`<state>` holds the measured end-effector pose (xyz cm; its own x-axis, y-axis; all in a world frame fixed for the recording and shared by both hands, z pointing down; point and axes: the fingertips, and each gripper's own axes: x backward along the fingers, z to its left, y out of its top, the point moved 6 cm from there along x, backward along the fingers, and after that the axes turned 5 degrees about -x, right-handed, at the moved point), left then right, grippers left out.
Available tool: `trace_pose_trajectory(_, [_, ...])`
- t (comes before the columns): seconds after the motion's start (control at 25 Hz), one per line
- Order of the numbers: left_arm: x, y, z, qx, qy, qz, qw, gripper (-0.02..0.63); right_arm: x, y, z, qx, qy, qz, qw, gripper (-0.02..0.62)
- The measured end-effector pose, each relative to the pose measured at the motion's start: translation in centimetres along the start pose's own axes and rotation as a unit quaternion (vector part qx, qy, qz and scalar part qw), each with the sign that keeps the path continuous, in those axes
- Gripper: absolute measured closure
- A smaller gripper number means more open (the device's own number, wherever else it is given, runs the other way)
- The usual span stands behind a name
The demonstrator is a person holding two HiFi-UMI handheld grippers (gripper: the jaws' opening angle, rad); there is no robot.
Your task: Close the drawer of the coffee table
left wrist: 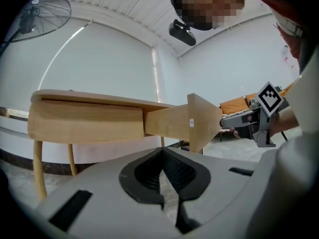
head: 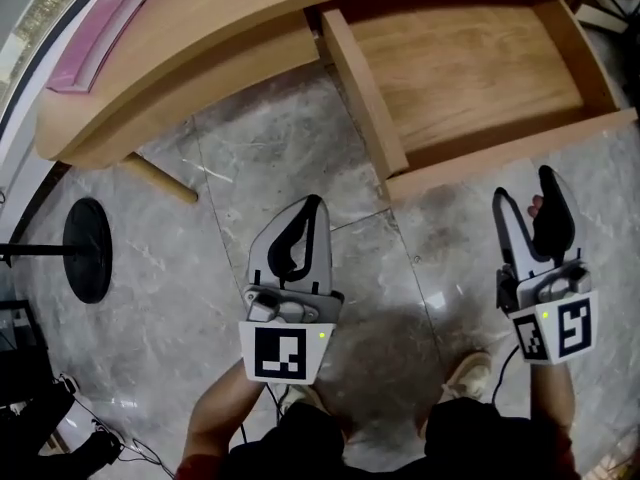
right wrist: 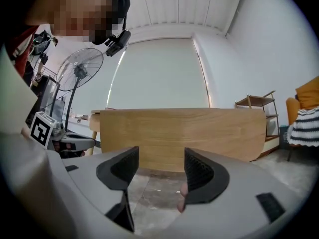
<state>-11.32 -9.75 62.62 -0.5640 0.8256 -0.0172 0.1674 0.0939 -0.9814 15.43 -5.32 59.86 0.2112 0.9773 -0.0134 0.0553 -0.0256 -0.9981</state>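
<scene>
Nearest the head camera, at the bottom edge of the frame, were the person's dark-clad legs and a pale shoe [head: 467,372] on the grey marble floor [head: 250,158]. Just above them both hand-held tools pointed up the frame toward the wooden counter [head: 200,38].

At lower centre, the left tool [head: 316,206] was closed. Its dark pads met at the tip with nothing between them, and it hung over bare floor, to the left of the drawer and apart from it.

At lower right, the right tool [head: 525,186] had its jaws standing wide apart, with only floor showing between them. A fingertip of the holding hand peeked out beside one jaw. Its tips sat close in front of the drawer's front board but did not touch it.

The drawer [head: 470,68] occupied the upper right of the head view, pulled well out of the counter with its light wood bottom showing. In the right gripper view its front board filled the middle of the frame straight ahead.

The black round base of a fan [head: 88,248] rested on the floor at left.
</scene>
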Motion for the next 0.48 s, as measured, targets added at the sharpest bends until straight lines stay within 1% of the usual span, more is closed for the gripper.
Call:
trace_pose_trajectory(0.12, [0.0, 0.2, 0.7, 0.01, 0.005, 0.009, 0.9999, 0.598, -0.6, 0.3, 0.1, 0.007, 0.001, 0.008, 1.0, 0.324])
trace_pose_trajectory(0.24, [0.0, 0.1, 0.9, 0.008, 0.008, 0.012, 0.9999, 0.599, -1.0, 0.1, 0.1, 0.01, 0.003, 0.011, 1.0, 0.324])
trace_pose_trajectory(0.4, [-0.2, -0.1, 0.6, 0.009, 0.01, 0.018, 0.9997, 0.599, -1.7, 0.6, -0.1, 0.018, 0.003, 0.002, 1.0, 0.324])
trace_pose_trajectory(0.48, [-0.3, 0.0, 0.5, 0.01, 0.009, 0.017, 0.9998, 0.598, -2.0, 1.0, -0.2, 0.024, -0.004, -0.005, 1.0, 0.324])
